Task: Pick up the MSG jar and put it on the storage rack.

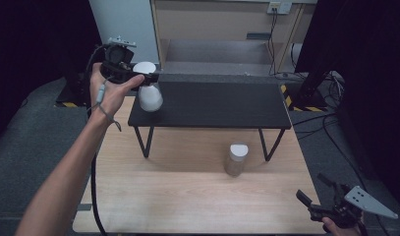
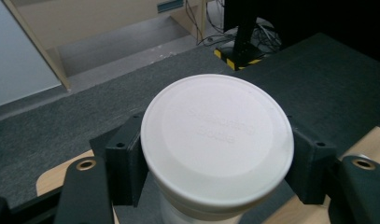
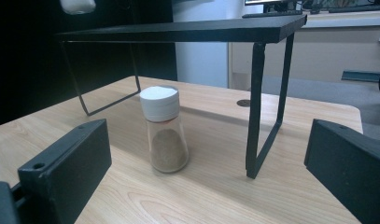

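White-capped shaker (image 1: 149, 93) upright; cap up; long axis vertical

Faint raised lettering, two short lines, on the white lid (image 2: 216, 137) of the shaker clamped between the left gripper (image 2: 215, 163) pads; too soft and blurred to read. Yellow-and-black hazard stripes on the black stand foot (image 2: 236, 57) far off on the grey floor, seen also at the right far corner of the black shelf (image 1: 290, 98) and at the far left floor edge (image 1: 70, 103) in the high view. No readable words, brands or numbers elsewhere. Plain white cap on the spice jar (image 3: 165, 128), no label legible.
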Tool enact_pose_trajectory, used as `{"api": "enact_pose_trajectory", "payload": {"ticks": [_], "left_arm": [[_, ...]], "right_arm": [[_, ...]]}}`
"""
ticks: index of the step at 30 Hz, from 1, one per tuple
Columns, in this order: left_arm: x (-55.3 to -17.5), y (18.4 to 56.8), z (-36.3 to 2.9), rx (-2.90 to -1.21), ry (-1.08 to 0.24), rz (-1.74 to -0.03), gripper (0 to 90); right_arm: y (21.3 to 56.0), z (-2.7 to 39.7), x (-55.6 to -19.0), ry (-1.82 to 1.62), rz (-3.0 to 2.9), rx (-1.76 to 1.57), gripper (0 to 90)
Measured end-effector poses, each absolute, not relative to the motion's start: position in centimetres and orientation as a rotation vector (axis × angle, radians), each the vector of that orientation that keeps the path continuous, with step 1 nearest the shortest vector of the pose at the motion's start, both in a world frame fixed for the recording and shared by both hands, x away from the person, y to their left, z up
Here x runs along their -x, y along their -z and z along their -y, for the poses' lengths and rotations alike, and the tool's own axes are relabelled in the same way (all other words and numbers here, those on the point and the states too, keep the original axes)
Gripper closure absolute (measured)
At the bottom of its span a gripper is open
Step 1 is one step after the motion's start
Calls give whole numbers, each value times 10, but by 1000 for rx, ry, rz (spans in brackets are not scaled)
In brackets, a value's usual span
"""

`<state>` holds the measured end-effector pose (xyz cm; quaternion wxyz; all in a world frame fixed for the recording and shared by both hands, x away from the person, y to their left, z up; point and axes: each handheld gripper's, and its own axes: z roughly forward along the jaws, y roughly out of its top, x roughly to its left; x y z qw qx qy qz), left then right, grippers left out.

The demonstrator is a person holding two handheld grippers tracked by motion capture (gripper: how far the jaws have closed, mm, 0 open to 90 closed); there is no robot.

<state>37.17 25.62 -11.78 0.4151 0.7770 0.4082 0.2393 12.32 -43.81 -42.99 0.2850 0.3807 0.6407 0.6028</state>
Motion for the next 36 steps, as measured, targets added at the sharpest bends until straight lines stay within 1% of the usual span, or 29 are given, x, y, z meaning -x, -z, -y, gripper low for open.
{"api": "enact_pose_trajectory", "payload": {"ticks": [7, 17, 27, 33, 34, 35, 36], "left_arm": [[-403, 124, -255, -1934, -608, -1075, 324], [-428, 136, -255, -1935, -595, -1106, 324], [-439, 143, -253, -1964, -575, -1098, 324], [-439, 146, -257, -1944, -568, -1100, 321], [-439, 147, -258, -1940, -565, -1097, 315], [-440, 149, -261, -1928, -545, -1082, 266], [-441, 149, -264, -1911, -516, -1093, 266]], "right_arm": [[431, 439, -123, -1614, -1708, -1026, 10], [431, 440, -123, -1615, -1704, -1027, 11], [431, 439, -124, -1613, -1712, -1024, 13], [431, 440, -123, -1619, -1708, -1026, 13], [431, 440, -123, -1619, -1709, -1026, 13], [431, 440, -123, -1620, -1711, -1024, 13], [431, 440, -123, -1620, -1711, -1024, 13]]}}
